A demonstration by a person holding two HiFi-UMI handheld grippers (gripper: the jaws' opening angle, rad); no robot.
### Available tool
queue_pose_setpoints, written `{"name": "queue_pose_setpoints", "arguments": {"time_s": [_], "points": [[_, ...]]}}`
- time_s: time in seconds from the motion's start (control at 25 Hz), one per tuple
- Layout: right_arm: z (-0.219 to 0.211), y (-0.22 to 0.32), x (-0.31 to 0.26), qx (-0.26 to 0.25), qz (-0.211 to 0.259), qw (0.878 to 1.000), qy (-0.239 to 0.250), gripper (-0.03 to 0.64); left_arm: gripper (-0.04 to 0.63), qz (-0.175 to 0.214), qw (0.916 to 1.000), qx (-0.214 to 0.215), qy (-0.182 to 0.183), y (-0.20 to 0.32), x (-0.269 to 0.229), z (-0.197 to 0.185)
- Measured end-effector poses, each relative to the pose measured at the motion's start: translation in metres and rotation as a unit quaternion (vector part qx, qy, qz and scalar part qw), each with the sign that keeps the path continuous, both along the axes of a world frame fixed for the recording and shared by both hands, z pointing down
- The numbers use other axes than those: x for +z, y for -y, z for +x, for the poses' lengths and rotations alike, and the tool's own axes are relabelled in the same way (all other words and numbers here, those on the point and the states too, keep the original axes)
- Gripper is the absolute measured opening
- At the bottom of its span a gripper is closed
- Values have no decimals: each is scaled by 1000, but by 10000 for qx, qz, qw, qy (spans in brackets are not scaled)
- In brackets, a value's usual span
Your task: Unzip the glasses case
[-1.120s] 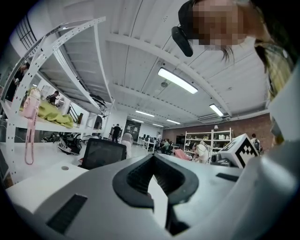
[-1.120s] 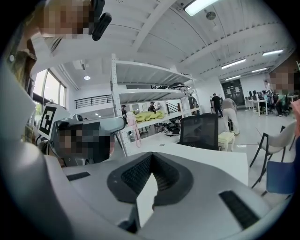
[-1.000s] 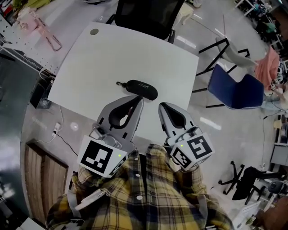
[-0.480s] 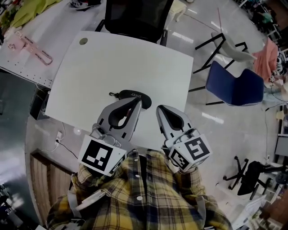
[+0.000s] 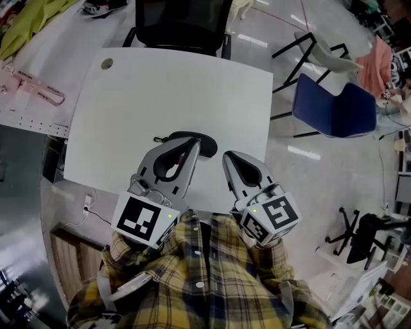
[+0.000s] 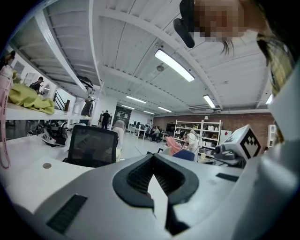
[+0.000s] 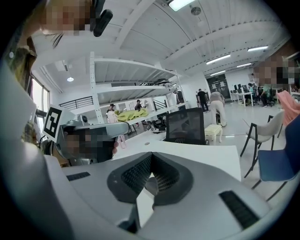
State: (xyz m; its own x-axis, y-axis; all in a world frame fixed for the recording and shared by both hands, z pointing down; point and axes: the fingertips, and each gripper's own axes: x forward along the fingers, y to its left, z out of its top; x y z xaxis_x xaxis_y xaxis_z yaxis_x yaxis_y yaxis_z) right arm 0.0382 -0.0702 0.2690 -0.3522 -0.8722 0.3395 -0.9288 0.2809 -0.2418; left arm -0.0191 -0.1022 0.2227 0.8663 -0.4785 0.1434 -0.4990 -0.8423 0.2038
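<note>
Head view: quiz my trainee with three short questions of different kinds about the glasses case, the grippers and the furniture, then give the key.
1. True or false: the glasses case lies on the white table.
2. Which is closer to the case? A) left gripper B) right gripper
3. Fill in: the chair at the table's far edge is ___ in colour.
Key: 1 true; 2 A; 3 black.
</note>
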Motion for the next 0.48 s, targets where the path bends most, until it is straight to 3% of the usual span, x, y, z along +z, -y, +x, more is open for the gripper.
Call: {"name": "queue_pose_setpoints", "arguments": {"time_s": [0.36,0.48], "points": [[8,3,44,207,-455,9987,73,-2,9,-285,9958,626,597,13,52,10],[10,3,64,259,-651,9975,102,-2,23,-154,9899,978,1013,16,74,14]]}}
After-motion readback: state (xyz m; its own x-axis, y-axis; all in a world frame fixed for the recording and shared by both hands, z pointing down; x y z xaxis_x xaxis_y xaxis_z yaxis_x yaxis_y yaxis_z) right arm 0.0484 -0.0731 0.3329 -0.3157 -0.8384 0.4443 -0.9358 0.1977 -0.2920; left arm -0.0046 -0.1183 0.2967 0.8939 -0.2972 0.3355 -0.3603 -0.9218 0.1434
